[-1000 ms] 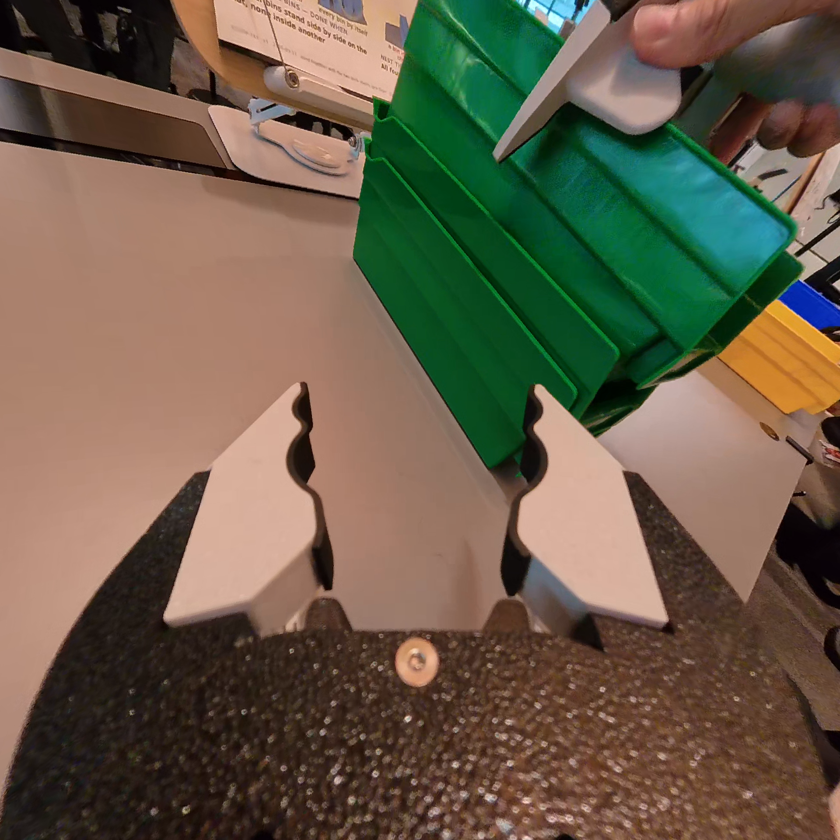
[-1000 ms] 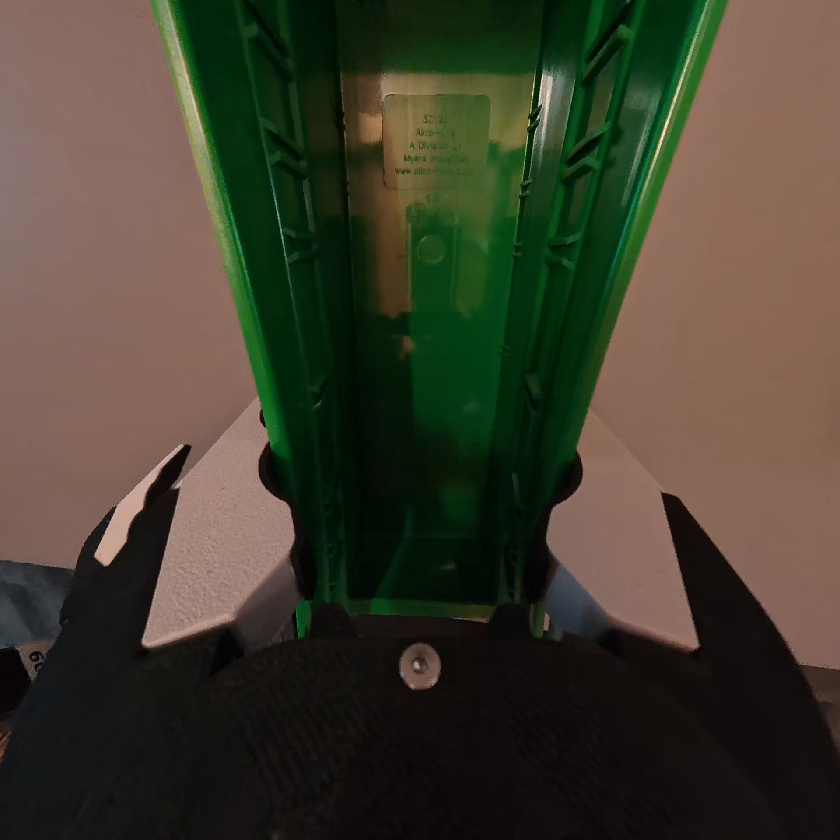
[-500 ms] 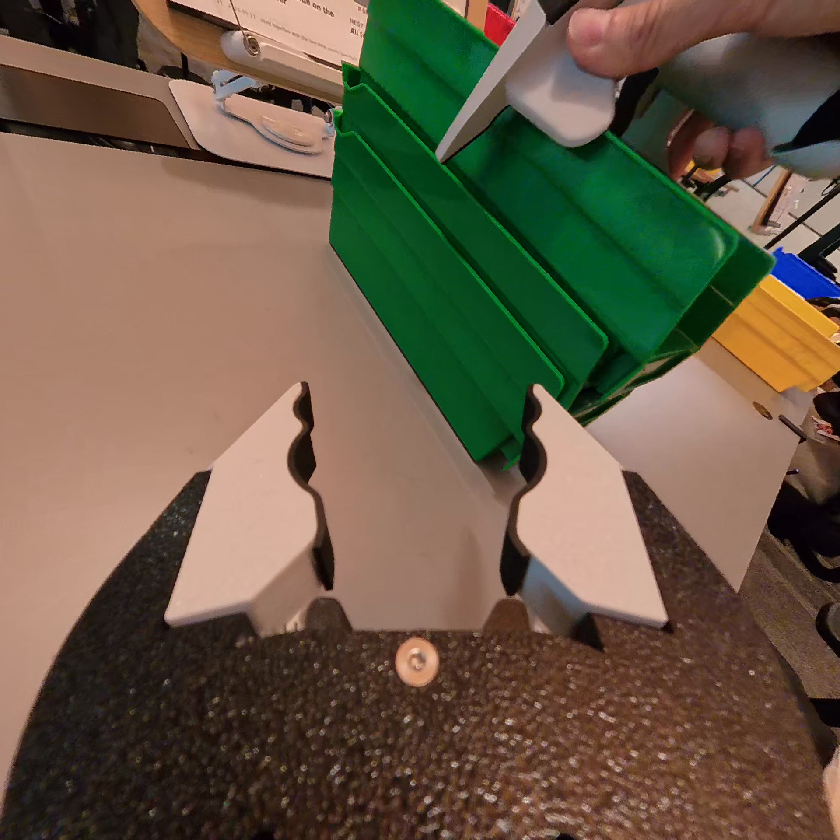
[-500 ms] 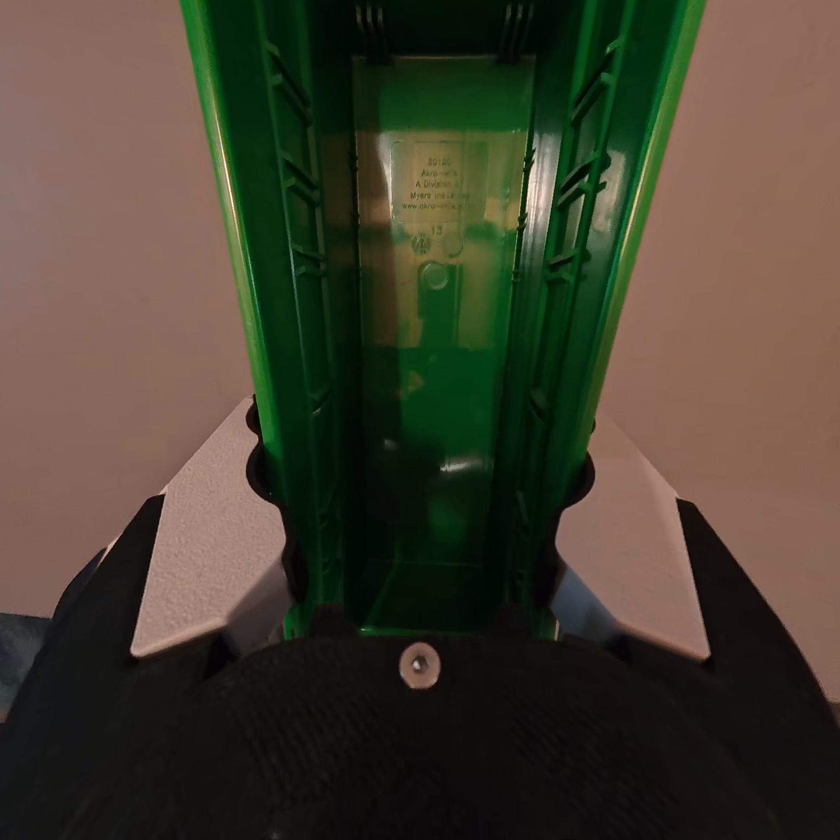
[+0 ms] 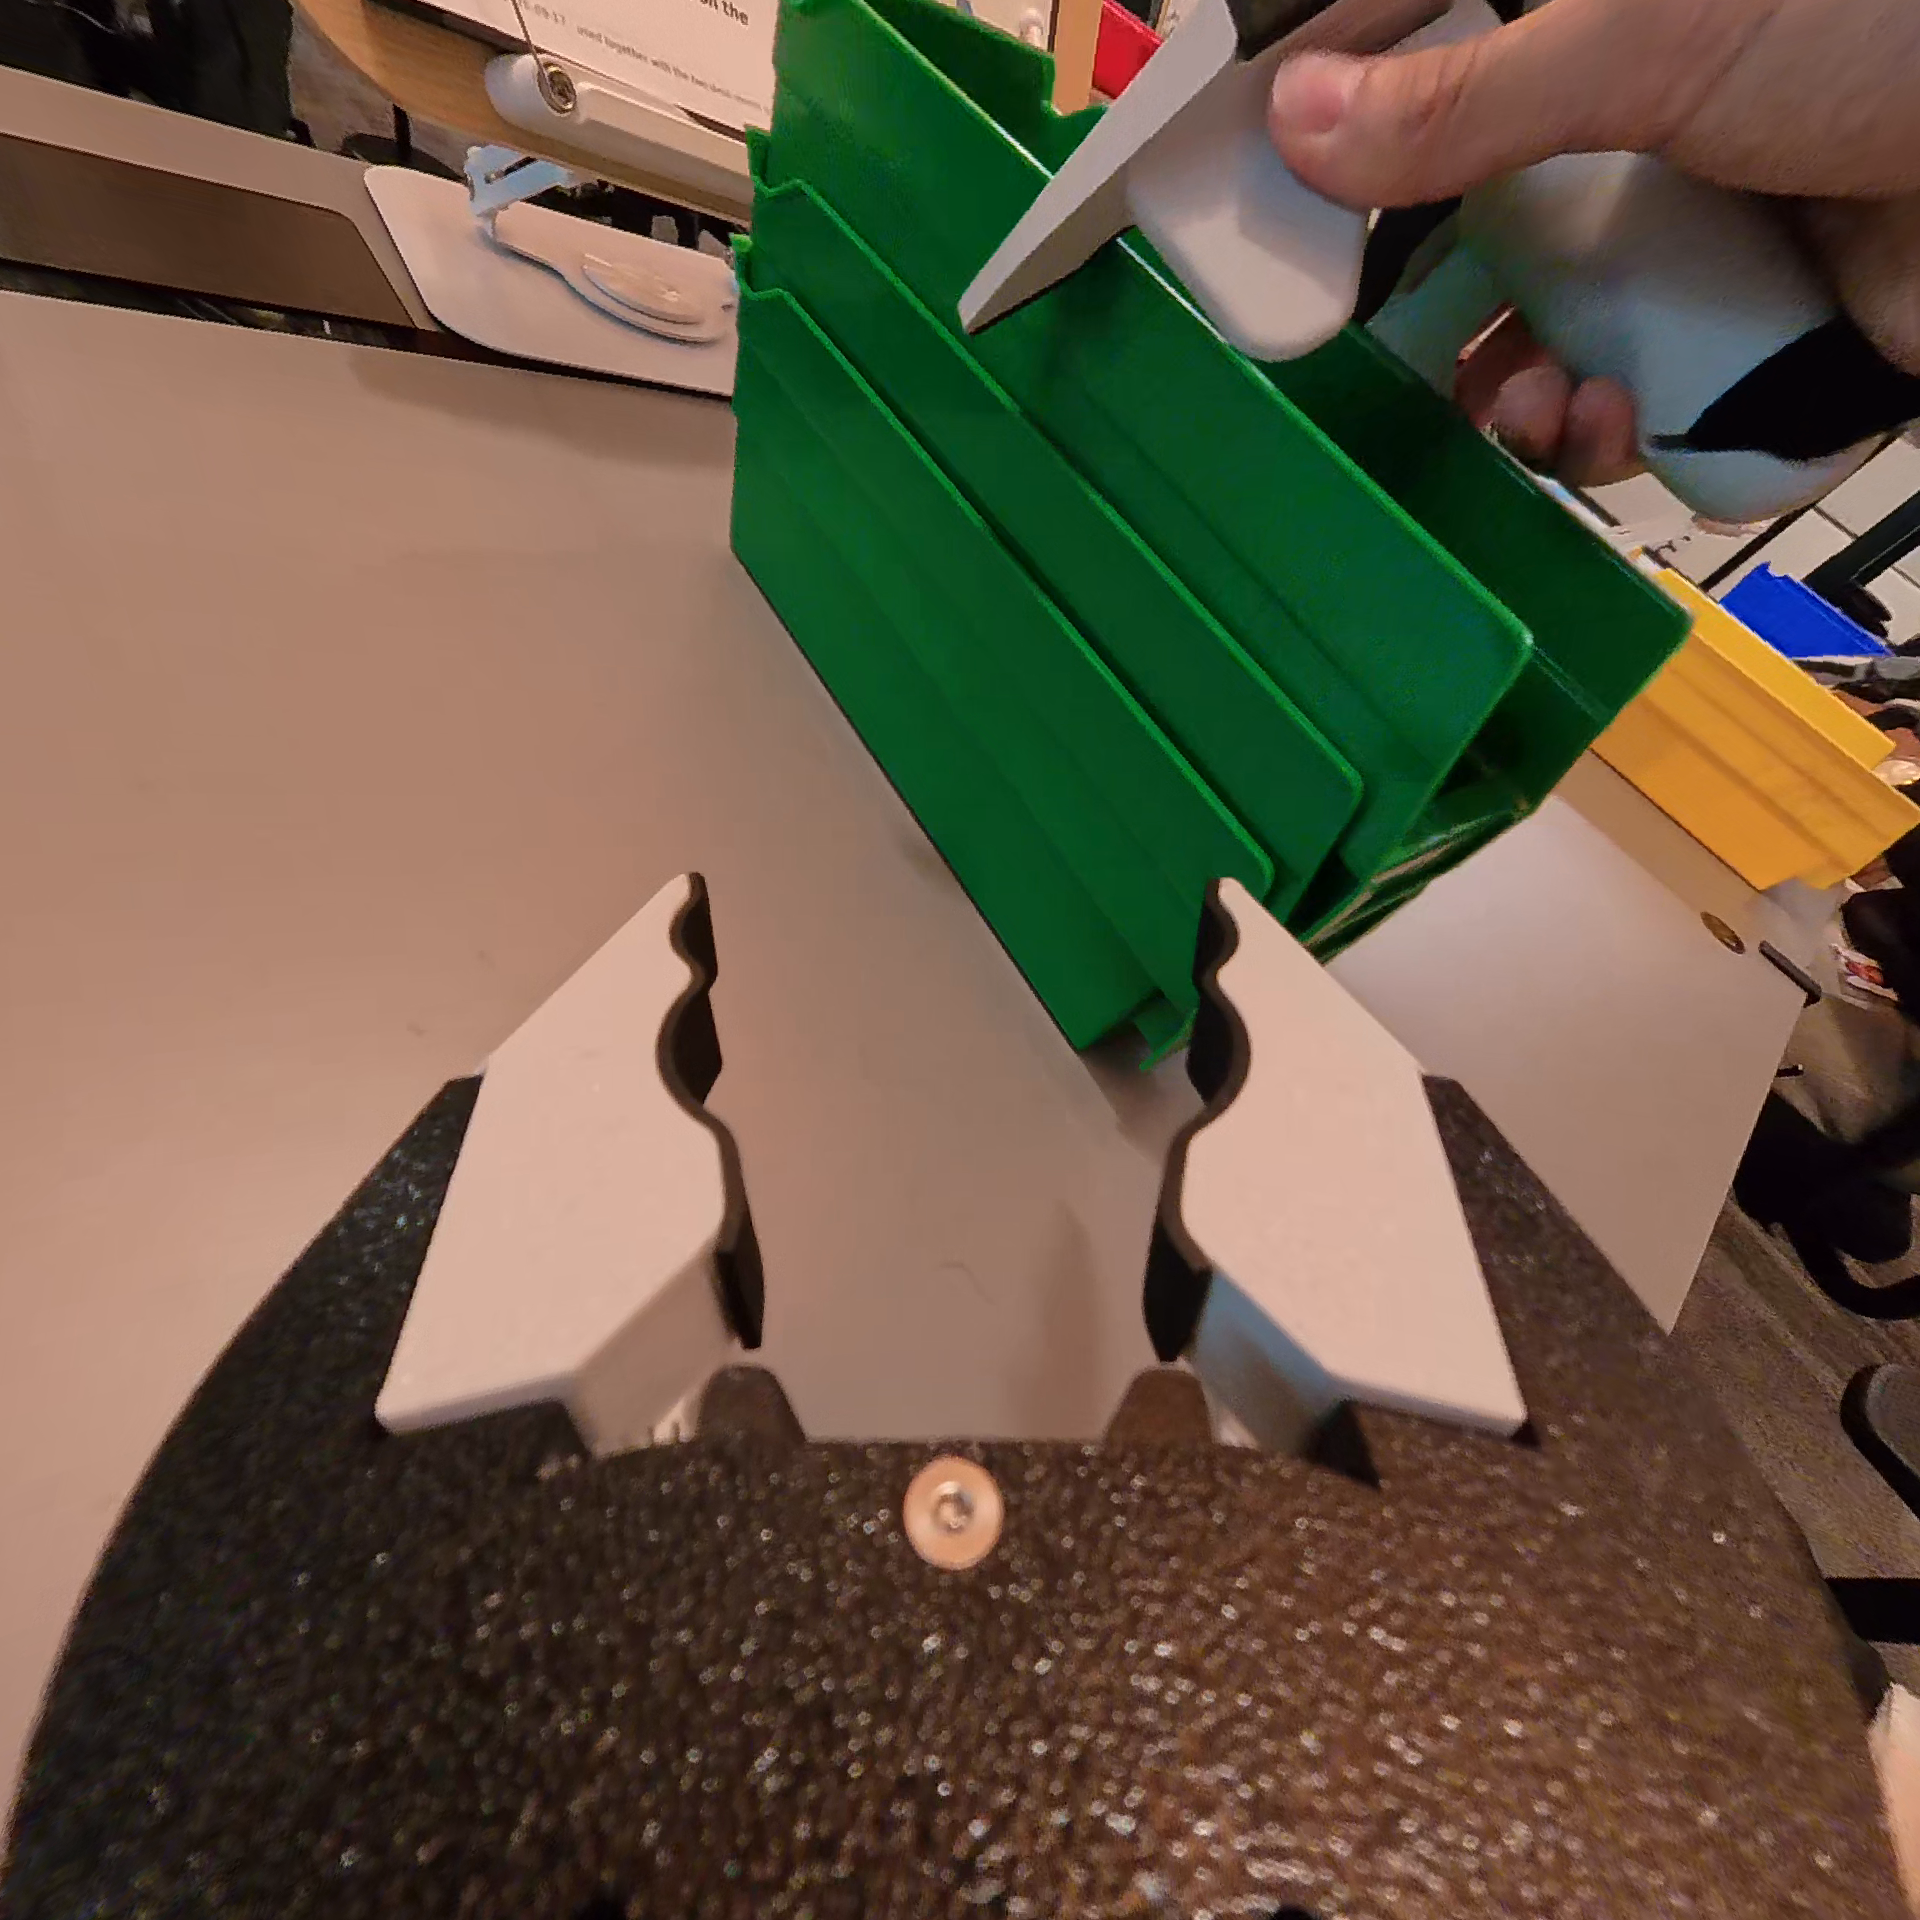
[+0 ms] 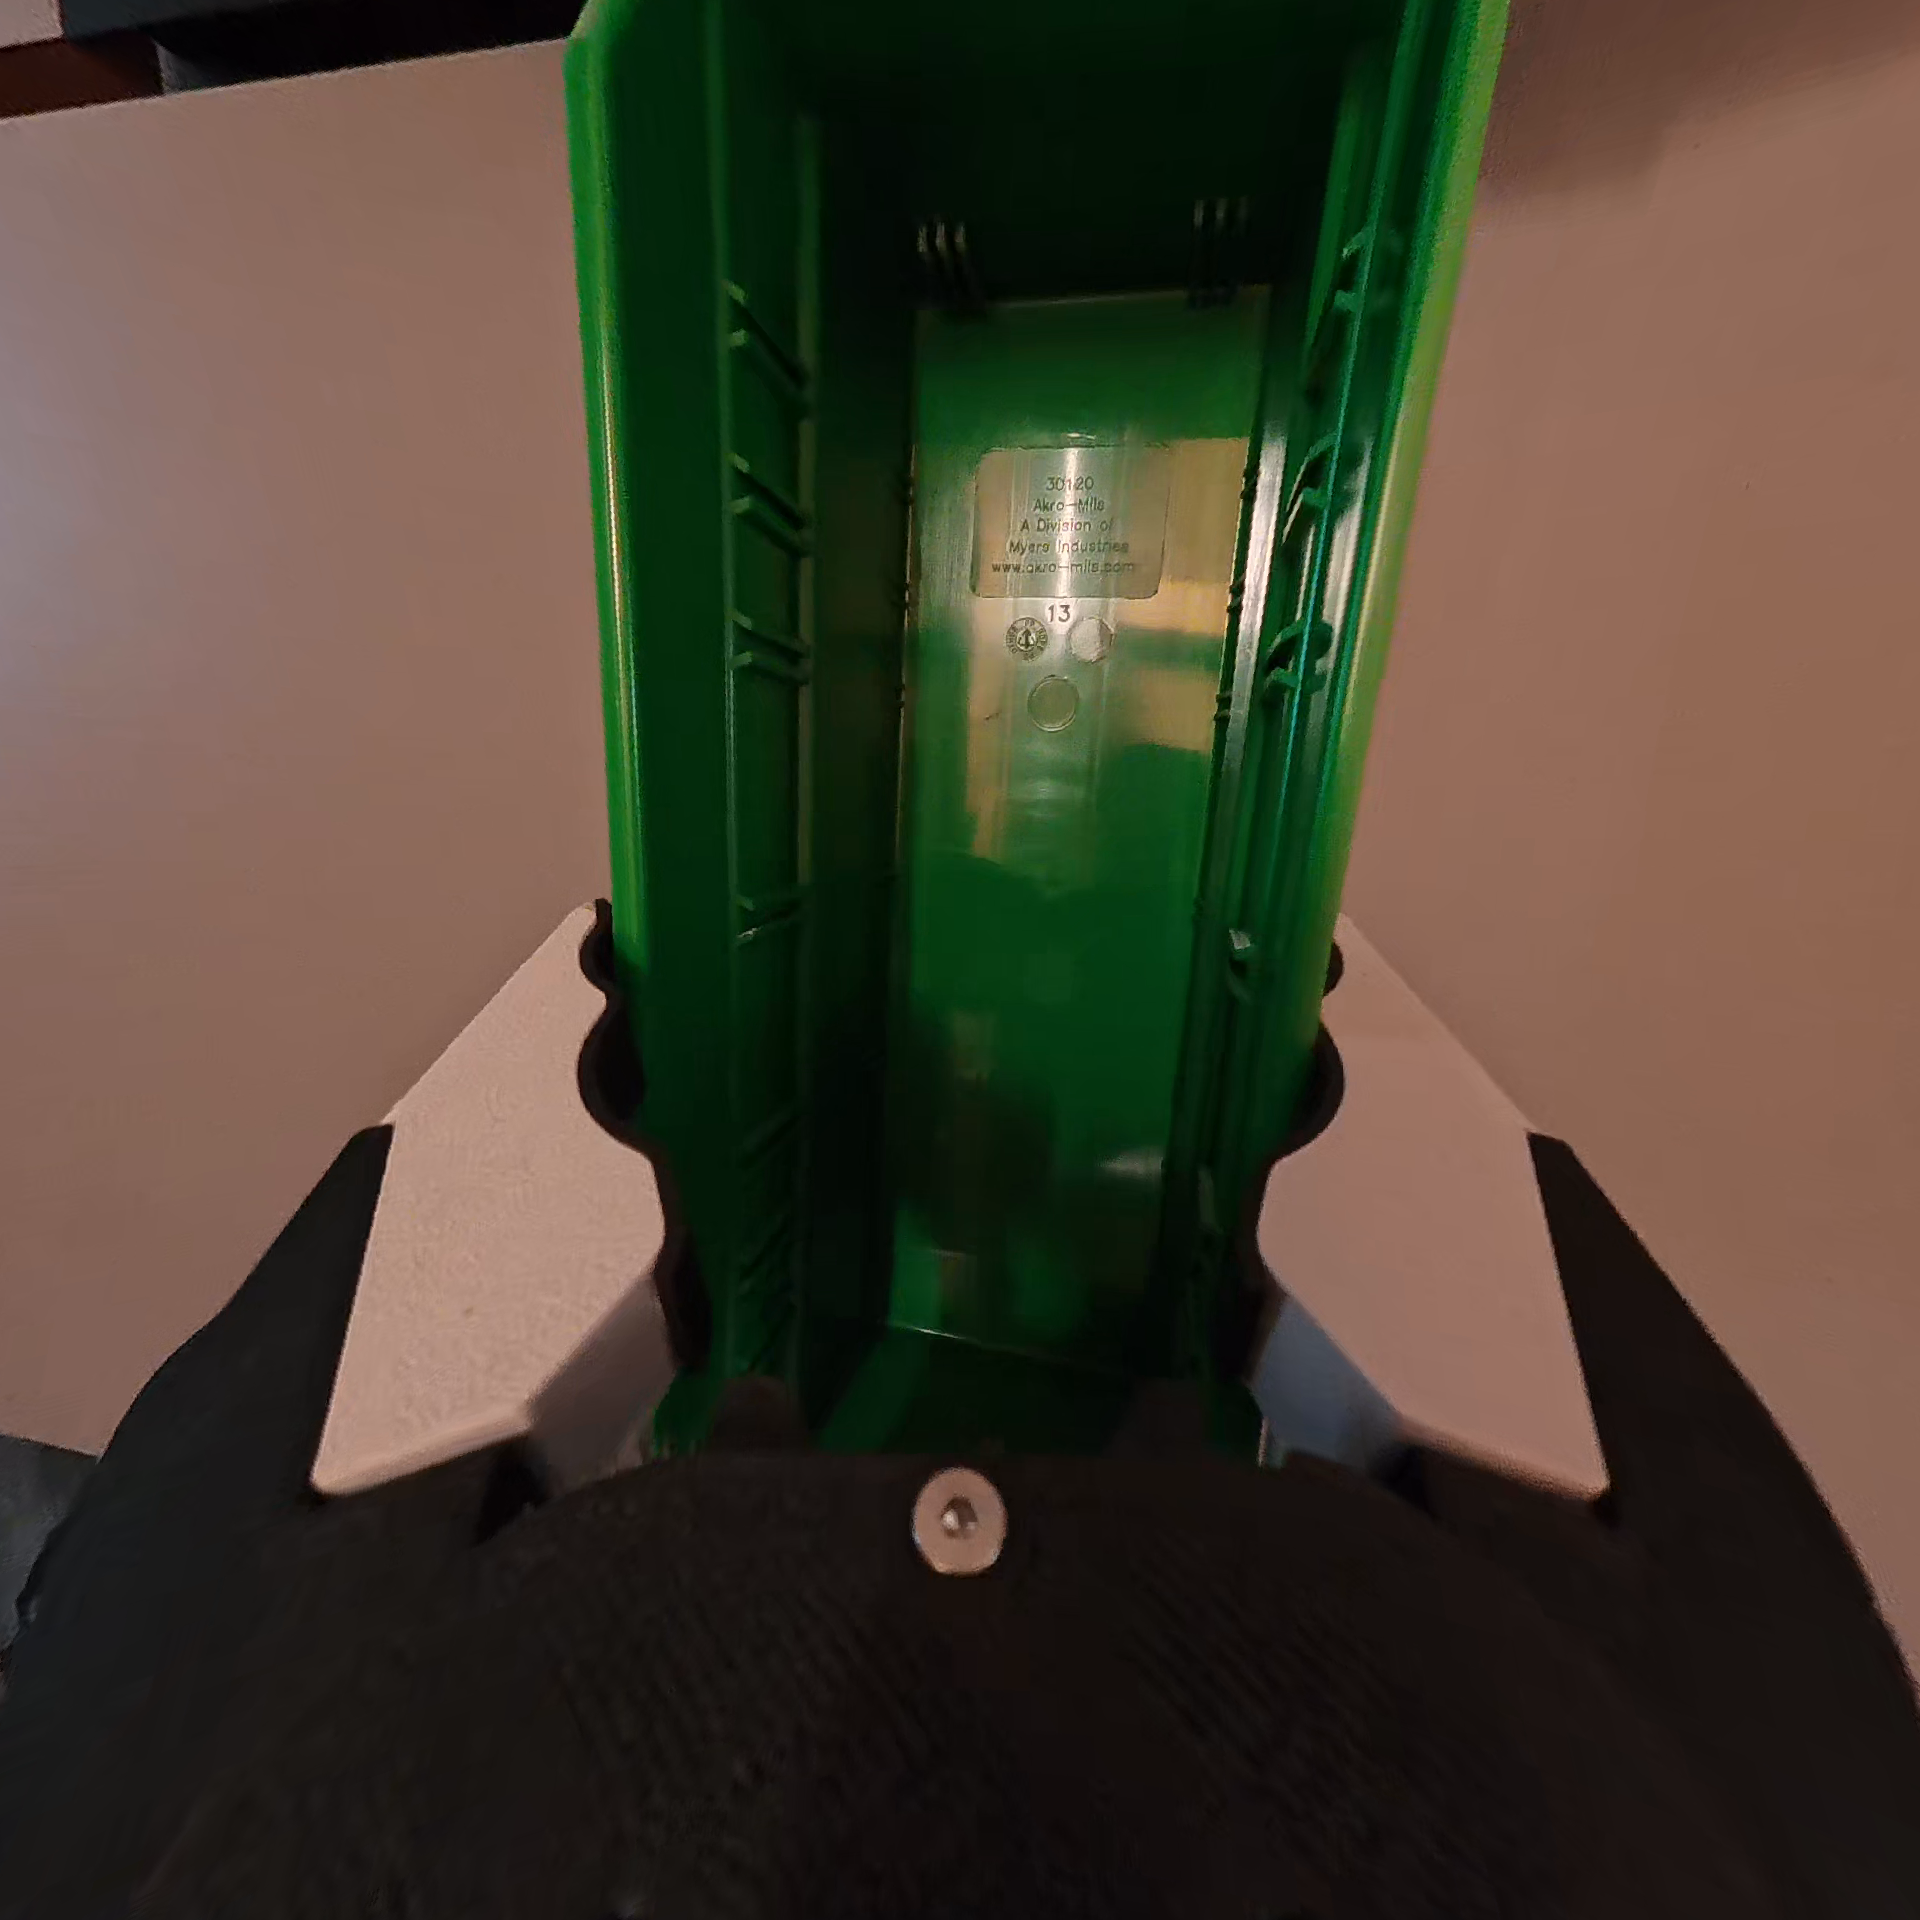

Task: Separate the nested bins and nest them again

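In the left wrist view the pale table (image 5: 312,675) fills the left side, with a white stand (image 5: 582,281) and a wooden board carrying a printed sheet (image 5: 540,42) at its far edge. The left gripper (image 5: 961,1049) hovers low over the table with its jaws wide apart and nothing between them; its right finger (image 5: 1320,1164) sits just beside the near bottom corner of the stack of green bins (image 5: 997,665). The stack is nested, tilted, its lower corner on the table, the walls stepping up one behind another toward the right. The top bin (image 5: 1299,520) is raised out of the others. Further right a hand (image 5: 1621,114) holds the right gripper (image 5: 1195,197), one finger lying along the top bin's side wall. Behind the stack at the right edge are a yellow bin (image 5: 1756,769) and a blue bin (image 5: 1797,623).

In the right wrist view the right gripper (image 6: 966,1143) is clamped across the top bin (image 6: 1049,831), a finger pressed on each outer side wall, the open inside facing the camera, table behind
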